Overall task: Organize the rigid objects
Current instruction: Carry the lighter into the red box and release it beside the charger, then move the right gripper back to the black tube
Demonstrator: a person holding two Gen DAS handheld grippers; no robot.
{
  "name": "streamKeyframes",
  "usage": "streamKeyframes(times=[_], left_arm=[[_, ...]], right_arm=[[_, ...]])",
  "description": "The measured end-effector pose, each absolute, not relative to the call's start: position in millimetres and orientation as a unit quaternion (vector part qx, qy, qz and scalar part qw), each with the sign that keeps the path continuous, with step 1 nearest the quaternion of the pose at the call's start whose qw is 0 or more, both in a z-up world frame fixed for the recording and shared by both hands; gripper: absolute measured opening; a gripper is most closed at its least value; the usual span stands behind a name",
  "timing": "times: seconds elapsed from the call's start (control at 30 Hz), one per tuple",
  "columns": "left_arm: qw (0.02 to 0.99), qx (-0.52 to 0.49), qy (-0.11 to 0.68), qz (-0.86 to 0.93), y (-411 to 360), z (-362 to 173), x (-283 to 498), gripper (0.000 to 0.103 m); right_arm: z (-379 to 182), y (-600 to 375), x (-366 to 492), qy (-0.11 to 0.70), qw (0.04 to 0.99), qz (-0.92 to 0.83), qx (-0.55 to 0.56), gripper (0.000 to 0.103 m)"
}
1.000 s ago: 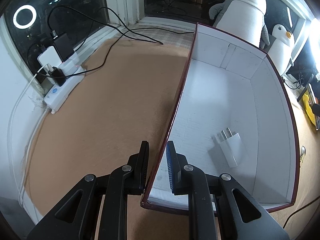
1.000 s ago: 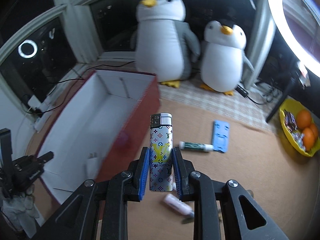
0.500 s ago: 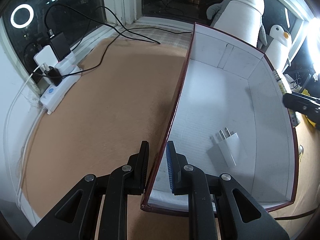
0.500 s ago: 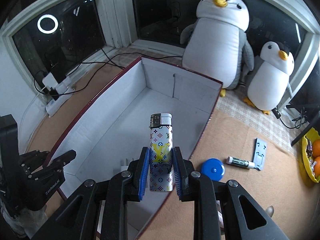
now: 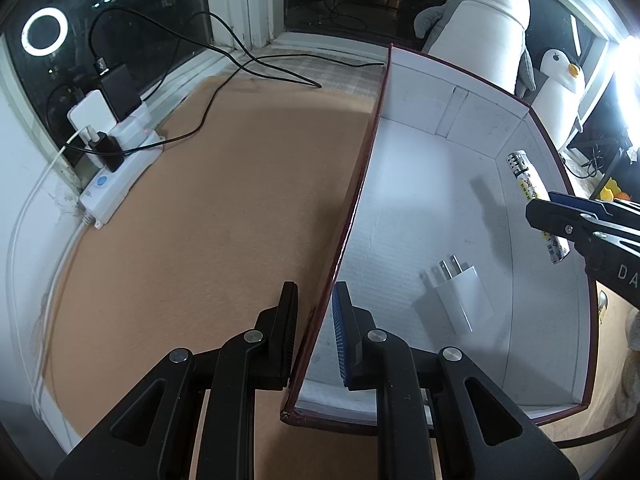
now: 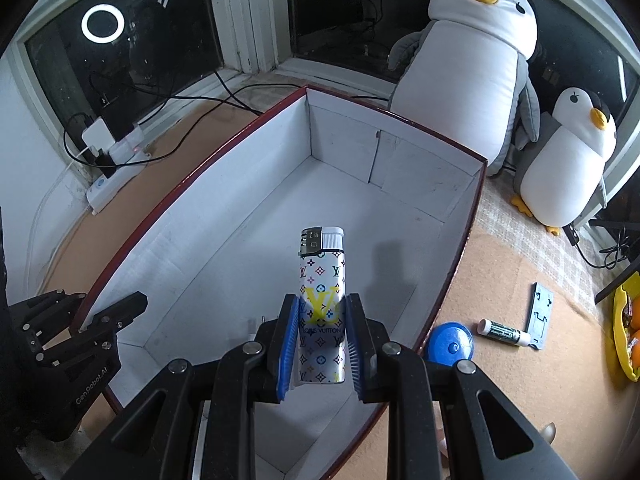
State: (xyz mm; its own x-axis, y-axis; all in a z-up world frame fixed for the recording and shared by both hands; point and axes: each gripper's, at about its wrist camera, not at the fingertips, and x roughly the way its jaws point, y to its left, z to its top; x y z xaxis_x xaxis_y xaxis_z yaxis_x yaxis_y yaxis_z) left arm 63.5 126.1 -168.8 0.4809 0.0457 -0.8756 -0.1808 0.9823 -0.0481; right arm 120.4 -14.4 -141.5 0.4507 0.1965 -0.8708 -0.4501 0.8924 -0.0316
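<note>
The left wrist view looks steeply down along its claw (image 5: pixel 314 334) from close above the box (image 5: pixel 362 184), astride the box's left wall near the front corner. The right wrist view looks down into the same box (image 6: pixel 192 184) from over its front right side. Both share the box's white interior and the penguins (image 5: pixel 486 20) (image 6: pixel 472 80) beyond the box's far wall.
</note>
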Motion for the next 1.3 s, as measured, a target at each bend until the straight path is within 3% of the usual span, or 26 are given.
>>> streamKeyframes(times=[0.23, 0.7, 1.07, 1.3], left_arm=[[0.858, -0.067, 0.506, 0.067, 126, -169, 63, 0.016], [0.855, -0.057, 0.51, 0.072, 124, -168, 63, 0.016], [0.851, -0.045, 0.516, 0.083, 119, -166, 66, 0.016], [0.85, -0.04, 0.517, 0.093, 115, -164, 68, 0.016]], right_arm=[[-140, -9, 118, 0.478, 0.845, 0.193, -0.142, 0.049], [-125, -34, 113, 0.471, 0.855, 0.19, -0.102, 0.05], [-112, -123, 123, 0.471, 0.87, 0.139, -0.042, 0.05], [-132, -183, 130, 0.502, 0.858, 0.108, -0.009, 0.05]])
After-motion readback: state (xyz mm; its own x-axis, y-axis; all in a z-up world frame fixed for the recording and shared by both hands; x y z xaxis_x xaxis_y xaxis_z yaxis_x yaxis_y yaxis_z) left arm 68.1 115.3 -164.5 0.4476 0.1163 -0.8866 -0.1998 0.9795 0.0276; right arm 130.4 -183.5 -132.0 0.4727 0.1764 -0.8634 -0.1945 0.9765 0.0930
